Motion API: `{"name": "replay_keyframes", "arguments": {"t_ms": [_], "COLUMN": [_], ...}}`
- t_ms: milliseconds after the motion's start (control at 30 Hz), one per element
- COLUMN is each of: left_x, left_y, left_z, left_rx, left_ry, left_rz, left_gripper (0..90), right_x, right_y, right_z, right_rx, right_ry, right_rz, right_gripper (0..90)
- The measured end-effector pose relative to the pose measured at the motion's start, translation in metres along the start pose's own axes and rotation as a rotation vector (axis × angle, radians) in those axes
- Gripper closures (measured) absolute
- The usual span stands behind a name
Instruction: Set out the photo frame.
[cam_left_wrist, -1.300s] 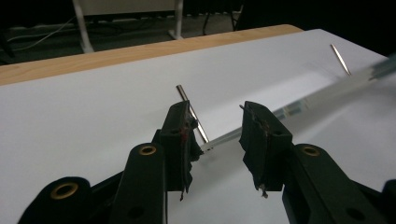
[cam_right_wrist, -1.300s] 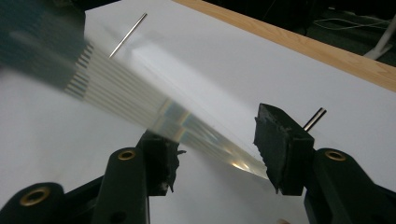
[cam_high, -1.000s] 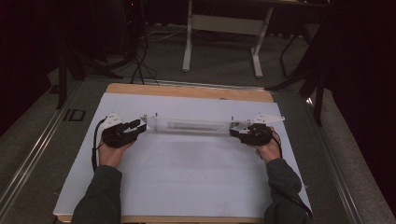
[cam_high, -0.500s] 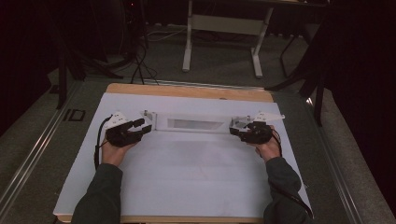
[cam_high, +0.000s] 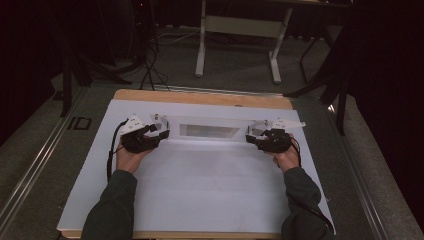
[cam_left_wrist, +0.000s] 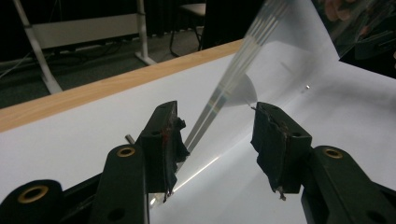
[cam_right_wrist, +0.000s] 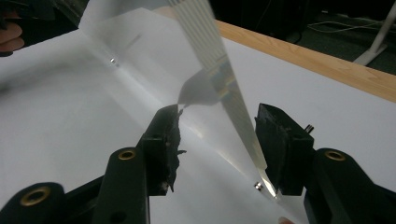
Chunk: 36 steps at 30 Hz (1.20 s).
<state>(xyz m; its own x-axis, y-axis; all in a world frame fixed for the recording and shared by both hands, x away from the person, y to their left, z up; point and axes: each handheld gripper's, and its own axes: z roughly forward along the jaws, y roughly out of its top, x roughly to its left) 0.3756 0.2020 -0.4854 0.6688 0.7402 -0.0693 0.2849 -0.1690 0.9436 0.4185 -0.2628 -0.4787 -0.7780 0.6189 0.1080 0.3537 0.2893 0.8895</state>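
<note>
**Clear panel tips up between two spread hand-held grippers**

In the lower half of the high view, the person's forearms reach in from the bottom edge, and the left hand-held gripper (cam_high: 159, 131) and right hand-held gripper (cam_high: 251, 136) flank a long transparent panel (cam_high: 207, 130) at mid-frame on the white-covered counter (cam_high: 200, 190). Compared with a second ago, the panel reads differently: then a thin clear strip lying between the grippers, now a broader, brighter face, so it seems to have been rotated or tilted. My judgement is that the turning step is under way, not finished.

In the left gripper view the jaws stand apart, with the panel's edge (cam_left_wrist: 219, 98) running up between them toward the upper right; it lies close to the left jaw, but contact is unclear. In the right gripper view the jaws are likewise apart around the panel (cam_right_wrist: 205, 56), whose striped edge passes near the right jaw.

The panel's transparency hides its true outline and thickness. Farther back, the wooden counter edge (cam_high: 200, 97) and a table frame (cam_high: 237, 25) fade into darkness.
</note>
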Motion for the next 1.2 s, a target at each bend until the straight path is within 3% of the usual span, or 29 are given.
{"name": "replay_keyframes", "arguments": {"t_ms": [233, 500, 667, 1200], "left_x": [0.002, 0.002, 0.005, 0.013], "left_y": [0.004, 0.009, 0.012, 0.019], "left_z": [0.005, 0.014, 0.02, 0.036], "left_rx": [0.002, -0.001, 0.0, 0.004], "left_ry": [0.021, 0.072, 0.1, 0.148], "left_rz": [-0.002, -0.016, -0.031, -0.084], "left_gripper": [51.3, 51.0, 50.7, 49.5], "right_x": [-0.001, -0.001, -0.001, -0.015], "right_y": [0.002, 0.005, 0.01, 0.018], "right_z": [0.002, 0.007, 0.012, 0.024], "right_rx": [-0.014, -0.037, -0.024, -0.022], "right_ry": [-0.014, -0.084, -0.126, -0.138], "right_rz": [0.014, 0.016, 0.007, 0.061], "right_gripper": [49.8, 49.6, 49.5, 50.0]}}
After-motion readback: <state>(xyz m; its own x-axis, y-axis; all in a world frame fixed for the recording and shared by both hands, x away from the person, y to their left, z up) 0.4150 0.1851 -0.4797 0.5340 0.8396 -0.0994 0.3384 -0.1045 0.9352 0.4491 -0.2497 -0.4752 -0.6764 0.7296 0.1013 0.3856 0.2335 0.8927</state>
